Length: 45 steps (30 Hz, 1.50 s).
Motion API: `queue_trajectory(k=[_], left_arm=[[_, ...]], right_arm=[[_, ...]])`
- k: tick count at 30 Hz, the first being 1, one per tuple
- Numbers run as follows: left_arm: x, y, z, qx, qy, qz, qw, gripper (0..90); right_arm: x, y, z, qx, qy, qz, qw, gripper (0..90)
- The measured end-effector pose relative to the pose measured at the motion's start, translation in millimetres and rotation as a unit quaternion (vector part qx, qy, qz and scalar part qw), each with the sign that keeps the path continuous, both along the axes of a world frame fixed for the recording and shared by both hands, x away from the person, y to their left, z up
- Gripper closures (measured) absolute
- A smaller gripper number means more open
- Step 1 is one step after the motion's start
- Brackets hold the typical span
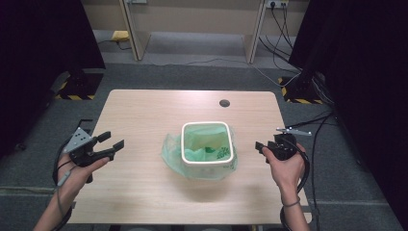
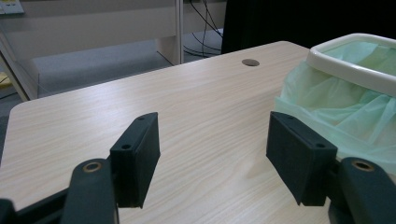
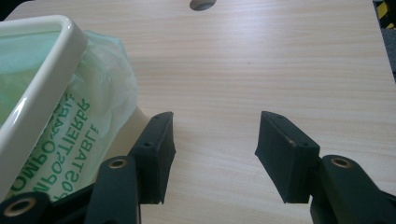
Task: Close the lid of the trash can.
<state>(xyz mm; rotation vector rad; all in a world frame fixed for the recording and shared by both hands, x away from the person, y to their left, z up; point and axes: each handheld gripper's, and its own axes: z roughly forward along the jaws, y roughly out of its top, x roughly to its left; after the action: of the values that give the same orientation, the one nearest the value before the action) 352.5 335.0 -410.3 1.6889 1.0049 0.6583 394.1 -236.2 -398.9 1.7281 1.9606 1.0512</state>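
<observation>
Approach step — left gripper (image 1: 111, 139) and right gripper (image 1: 260, 146) flank the bin (image 1: 207, 143) at mid-table (image 1: 144, 110), jaws spread, empty. Next, probably: each closes on the green bag (image 1: 171, 153) overhanging the rim.

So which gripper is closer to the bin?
The right gripper: its jaws sit close beside the bin, while the left gripper is farther off.
</observation>
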Motion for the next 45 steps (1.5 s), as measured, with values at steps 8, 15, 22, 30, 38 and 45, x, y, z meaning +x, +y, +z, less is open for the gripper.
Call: queue_trajectory(k=[8, 15, 22, 30, 38, 45], left_arm=[[-4.6, 9.3, -8.0, -0.005, 0.004, 0.011, 0.9999, 34.1], [-8.2, 16.0, -15.6, -0.006, 0.008, 0.016, 0.9998, 34.0], [-11.0, 22.6, -20.2, -0.007, 0.009, 0.023, 0.9997, 33.9], [-14.3, 30.1, -25.1, -0.007, 0.010, 0.030, 0.9995, 33.9], [-16.4, 35.3, -30.4, -0.009, 0.013, 0.034, 0.9993, 33.9], [-17.7, 39.9, -34.9, -0.007, 0.014, 0.041, 0.9990, 33.9]], right_arm=[[-3.6, -4.8, -5.2, -0.002, -0.004, 0.000, 1.0000, 46.4], [-6.2, -8.1, -8.2, -0.005, -0.004, 0.000, 1.0000, 46.3], [-8.8, -12.1, -11.6, -0.008, -0.007, -0.001, 0.9999, 46.3], [-12.2, -18.4, -15.9, -0.011, -0.011, -0.005, 0.9999, 46.4], [-15.6, -25.3, -21.0, -0.014, -0.013, -0.012, 0.9997, 46.2], [-17.3, -29.9, -25.4, -0.019, -0.014, -0.017, 0.9996, 45.9]])
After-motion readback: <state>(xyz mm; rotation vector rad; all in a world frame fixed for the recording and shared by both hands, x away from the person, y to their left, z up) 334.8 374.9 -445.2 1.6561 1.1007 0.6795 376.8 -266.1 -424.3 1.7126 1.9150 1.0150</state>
